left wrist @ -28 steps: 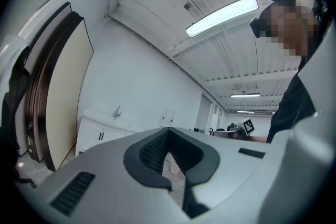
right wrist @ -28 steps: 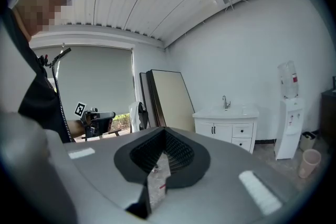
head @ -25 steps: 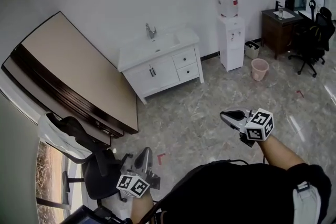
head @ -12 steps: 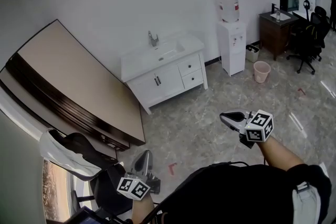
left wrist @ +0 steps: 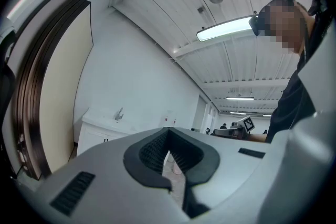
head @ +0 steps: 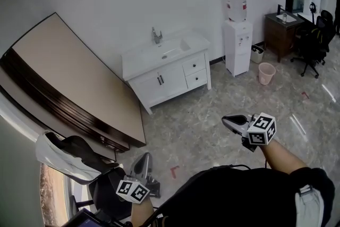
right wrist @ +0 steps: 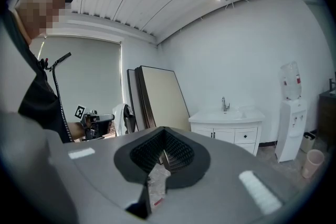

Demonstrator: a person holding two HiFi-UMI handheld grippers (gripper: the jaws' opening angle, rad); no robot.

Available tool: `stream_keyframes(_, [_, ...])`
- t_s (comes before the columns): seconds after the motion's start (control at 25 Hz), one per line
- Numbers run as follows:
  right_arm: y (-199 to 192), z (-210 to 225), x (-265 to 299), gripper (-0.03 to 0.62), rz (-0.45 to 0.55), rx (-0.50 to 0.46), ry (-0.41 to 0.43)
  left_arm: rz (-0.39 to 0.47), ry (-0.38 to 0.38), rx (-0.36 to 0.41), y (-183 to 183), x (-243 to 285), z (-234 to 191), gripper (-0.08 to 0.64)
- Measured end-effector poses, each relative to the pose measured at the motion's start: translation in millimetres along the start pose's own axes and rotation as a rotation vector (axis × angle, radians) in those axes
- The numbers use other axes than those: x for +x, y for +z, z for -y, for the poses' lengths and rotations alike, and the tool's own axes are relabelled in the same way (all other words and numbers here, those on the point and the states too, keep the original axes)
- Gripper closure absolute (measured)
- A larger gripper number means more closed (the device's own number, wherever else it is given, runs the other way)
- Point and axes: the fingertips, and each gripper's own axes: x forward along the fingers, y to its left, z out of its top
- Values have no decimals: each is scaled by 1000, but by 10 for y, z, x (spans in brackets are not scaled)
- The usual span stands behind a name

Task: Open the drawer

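A white sink cabinet [head: 167,69] stands by the far wall, well apart from both grippers. Its two small white drawers with dark knobs [head: 194,65] are on its right side, and both are pushed in. The left gripper [head: 143,159] is low, near a black chair [head: 82,147] — its jaws are pressed together with nothing in them. The right gripper [head: 229,121] is squeezed tight too — empty, over the grey stone floor [head: 212,109].

The left claw [head: 144,157] and right claw [head: 225,119] both point forward, roughly level, jaws closed on nothing.
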Motion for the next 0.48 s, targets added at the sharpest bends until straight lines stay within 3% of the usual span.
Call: stream_keyframes(0.48, [351,1229,451,594,-3,-21,127,25,92,22,83,1125,-30,568])
